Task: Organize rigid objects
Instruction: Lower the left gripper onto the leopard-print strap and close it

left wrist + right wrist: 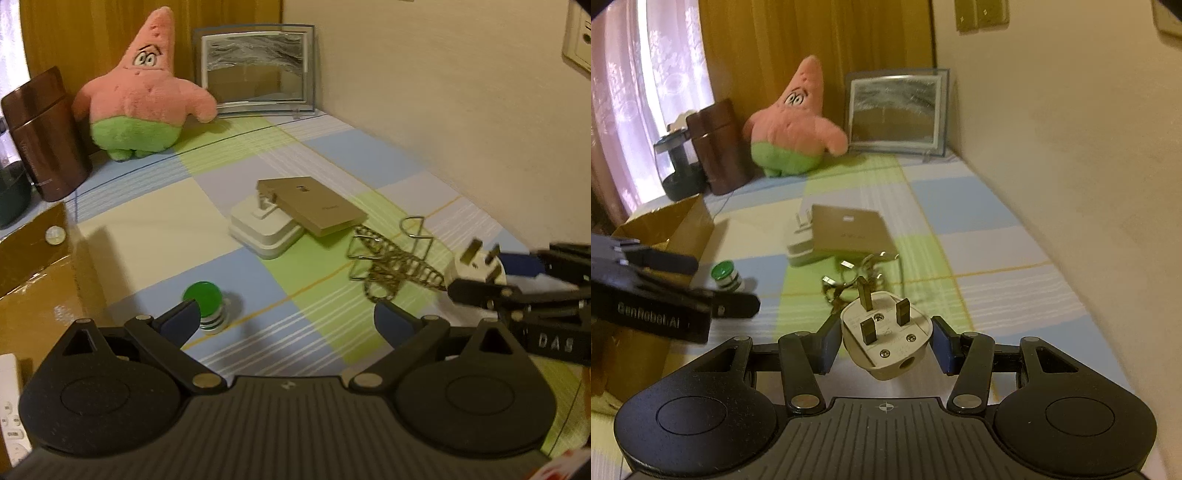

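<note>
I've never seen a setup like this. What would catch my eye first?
Probably the pink star-shaped plush standing at the back of the checked tablecloth, beside a framed picture. Up close, the right tool grips a white three-pin plug, prongs up.

Flat surface covered with a checked cloth (236,155) in pale blue, green and cream. On it: green-capped small bottle (208,302), white block under a tan flat panel (314,205), metal wire rack (391,254), pink plush starfish (144,96), framed picture (255,70), brown cylinder (44,136), cardboard box (33,266).
</note>
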### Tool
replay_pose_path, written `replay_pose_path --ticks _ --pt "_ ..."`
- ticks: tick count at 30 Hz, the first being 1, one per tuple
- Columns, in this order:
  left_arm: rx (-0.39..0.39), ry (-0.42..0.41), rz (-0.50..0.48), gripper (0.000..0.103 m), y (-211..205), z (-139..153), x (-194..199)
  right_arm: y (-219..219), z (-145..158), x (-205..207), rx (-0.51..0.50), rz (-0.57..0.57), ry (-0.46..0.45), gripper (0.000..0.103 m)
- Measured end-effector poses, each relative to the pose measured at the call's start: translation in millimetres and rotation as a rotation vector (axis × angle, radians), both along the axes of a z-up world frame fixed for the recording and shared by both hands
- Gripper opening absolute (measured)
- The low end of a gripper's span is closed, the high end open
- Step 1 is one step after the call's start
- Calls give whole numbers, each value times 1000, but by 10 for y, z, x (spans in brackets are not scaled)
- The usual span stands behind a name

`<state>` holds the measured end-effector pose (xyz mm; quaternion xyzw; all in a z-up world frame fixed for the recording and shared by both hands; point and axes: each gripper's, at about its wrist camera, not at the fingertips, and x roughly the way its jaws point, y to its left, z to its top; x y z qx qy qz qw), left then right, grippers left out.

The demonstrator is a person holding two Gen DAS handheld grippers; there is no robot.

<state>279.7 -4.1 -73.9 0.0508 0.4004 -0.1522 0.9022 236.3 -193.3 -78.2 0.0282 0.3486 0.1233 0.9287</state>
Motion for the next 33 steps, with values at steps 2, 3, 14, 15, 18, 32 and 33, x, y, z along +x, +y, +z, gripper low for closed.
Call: replay_pose_path --ticks 2,3,14,15,18,32,33 --pt "-3 1 -15 96 -55 -6 -5 -40 24 31 -4 -10 -7 48" --pt "-5 2 -21 96 -80 -9 -5 -61 32 47 -4 -15 -8 48" --pt "-49 -5 -131 82 -408 -69 70 -348 91 148 7 -65 -15 48" --pt "-49 -7 -143 79 -450 -87 77 -377 94 151 12 -72 -14 48" --pt "-37 -12 -167 72 -567 -139 90 -444 95 162 26 -89 -10 48" --pt "-65 0 -154 40 -744 -343 195 -537 87 204 56 -117 -1 48" --pt "-70 -1 -148 37 -748 -348 203 -538 85 203 57 -117 -1 48"
